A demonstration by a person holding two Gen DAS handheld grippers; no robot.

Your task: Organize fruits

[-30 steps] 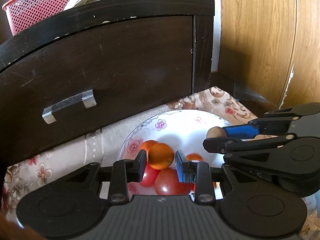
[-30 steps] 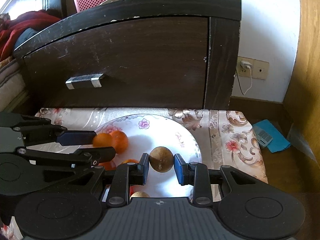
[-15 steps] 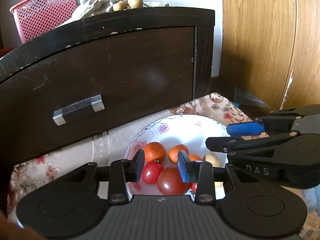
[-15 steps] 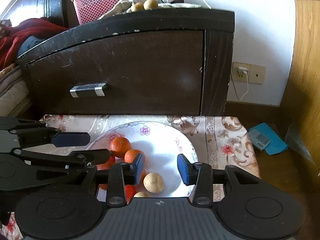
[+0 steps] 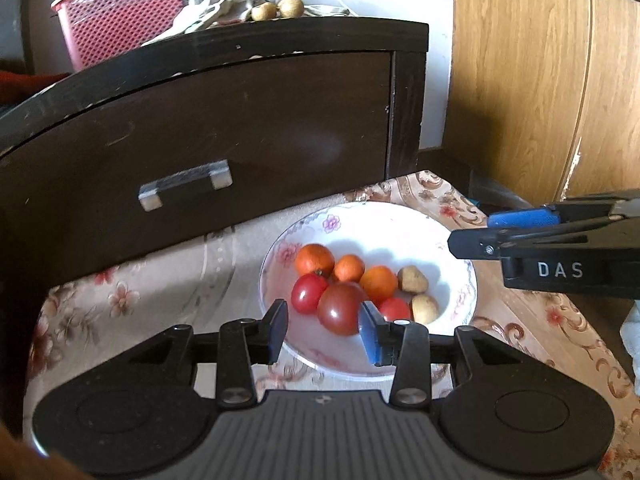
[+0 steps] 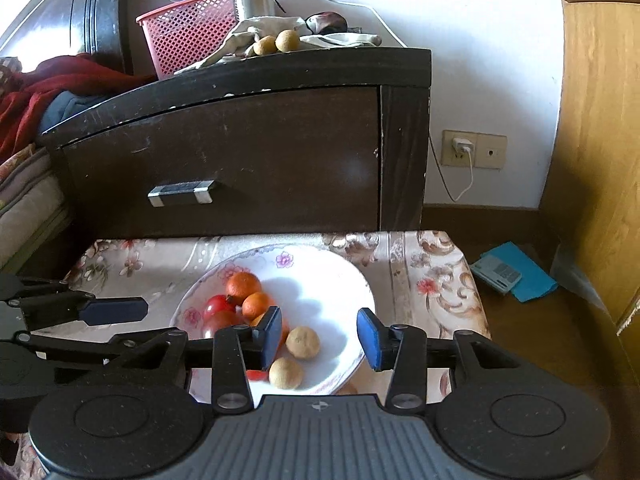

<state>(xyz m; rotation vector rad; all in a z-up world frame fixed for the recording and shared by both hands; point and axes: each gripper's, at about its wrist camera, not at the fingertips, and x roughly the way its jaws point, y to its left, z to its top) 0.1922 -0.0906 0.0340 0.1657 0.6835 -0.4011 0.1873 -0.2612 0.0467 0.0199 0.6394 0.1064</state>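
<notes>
Both grippers hover with fingers spread and empty over the plate (image 5: pixel 468 280) of fruit; two brown fruits (image 6: pixel 276 42) sit far up on the cabinet top, nearer neither.

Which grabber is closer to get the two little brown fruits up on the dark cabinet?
Neither clearly. Both the left gripper and right gripper hang open over the plate, below the brown fruits.

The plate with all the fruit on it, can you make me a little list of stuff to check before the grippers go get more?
1. Left gripper open and empty: ok.
2. Right gripper open and empty: ok.
3. Fruit all inside the plate: ok.
4. Room left on the plate: ok, its far half is bare.
5. Two brown fruits still on the cabinet top: not ok.
6. Other fruit hidden under the cloth there: cannot tell.
</notes>
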